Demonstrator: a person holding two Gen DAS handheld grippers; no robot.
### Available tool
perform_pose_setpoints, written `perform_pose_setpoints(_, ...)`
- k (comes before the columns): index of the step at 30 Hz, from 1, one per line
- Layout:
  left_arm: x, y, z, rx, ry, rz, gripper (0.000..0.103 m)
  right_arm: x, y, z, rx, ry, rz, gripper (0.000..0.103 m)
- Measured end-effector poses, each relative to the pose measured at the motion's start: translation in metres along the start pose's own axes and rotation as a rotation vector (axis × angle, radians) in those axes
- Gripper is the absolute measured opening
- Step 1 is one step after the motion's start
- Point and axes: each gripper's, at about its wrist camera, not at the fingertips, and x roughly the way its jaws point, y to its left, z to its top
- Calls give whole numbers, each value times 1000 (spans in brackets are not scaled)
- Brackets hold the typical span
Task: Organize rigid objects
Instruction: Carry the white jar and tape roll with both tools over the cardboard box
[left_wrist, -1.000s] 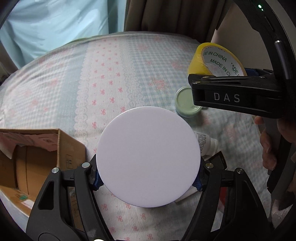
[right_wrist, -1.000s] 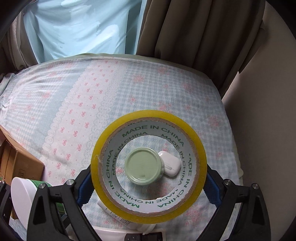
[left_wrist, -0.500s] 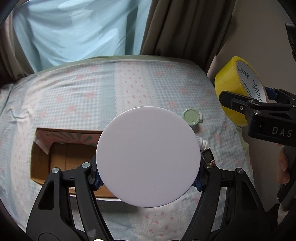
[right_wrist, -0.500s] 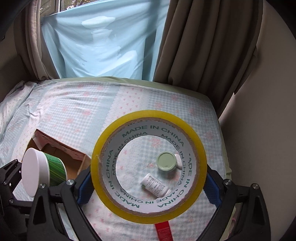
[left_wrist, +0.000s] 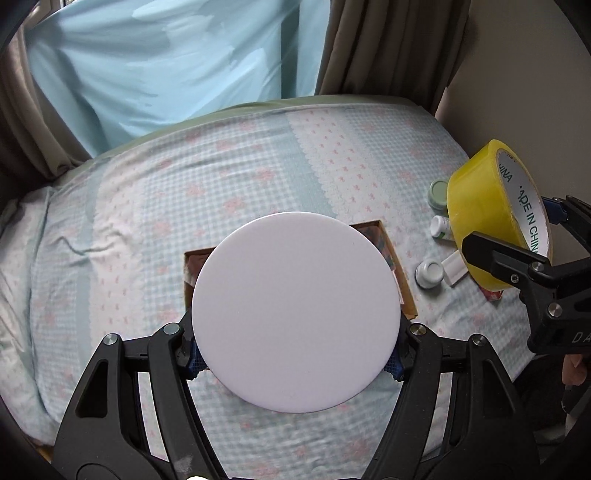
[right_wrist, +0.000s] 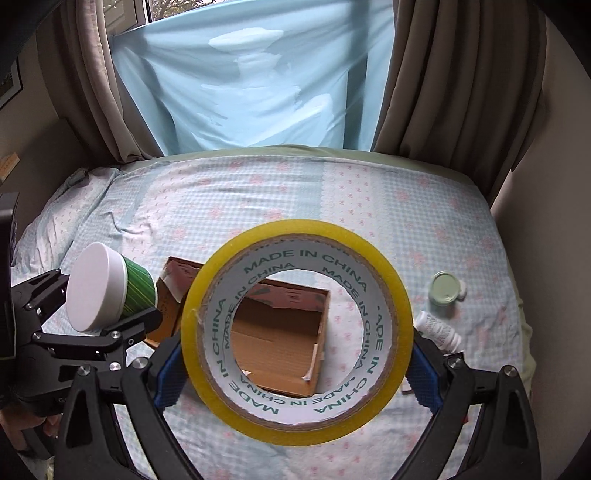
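My left gripper (left_wrist: 295, 350) is shut on a green jar with a white lid (left_wrist: 295, 306); the lid fills the middle of the left wrist view and hides most of the open cardboard box (left_wrist: 400, 280) behind it. The jar (right_wrist: 103, 286) also shows at the left of the right wrist view. My right gripper (right_wrist: 295, 365) is shut on a yellow tape roll (right_wrist: 295, 325), held above the bed. Through its hole I see the cardboard box (right_wrist: 280, 332). The tape roll (left_wrist: 487, 218) shows at the right of the left wrist view.
On the bedsheet (right_wrist: 258, 192) to the right of the box lie a pale green round jar (right_wrist: 445, 288), a white bottle (right_wrist: 437, 330), a small white jar (left_wrist: 428, 273) and a white box (left_wrist: 456, 267). Curtains (right_wrist: 461, 74) and a wall stand behind the bed.
Both grippers have lifted up and back with their objects. The bed looks farther away and the cardboard box now lies under and ahead of both grippers.
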Motion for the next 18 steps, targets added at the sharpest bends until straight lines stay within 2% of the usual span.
perform_pose_setpoints(9, 64, 64, 3, 61, 82, -34, 68, 77, 48, -6, -1, 105, -6, 95)
perform_pose_setpoints(14, 117, 77, 3, 79, 137, -62, 68, 117, 61, -14, -87, 159, -2, 96)
perform_pose_setpoints(18, 162, 80, 1, 92, 191, -93, 68, 162, 68, -24, -143, 240, 28, 96)
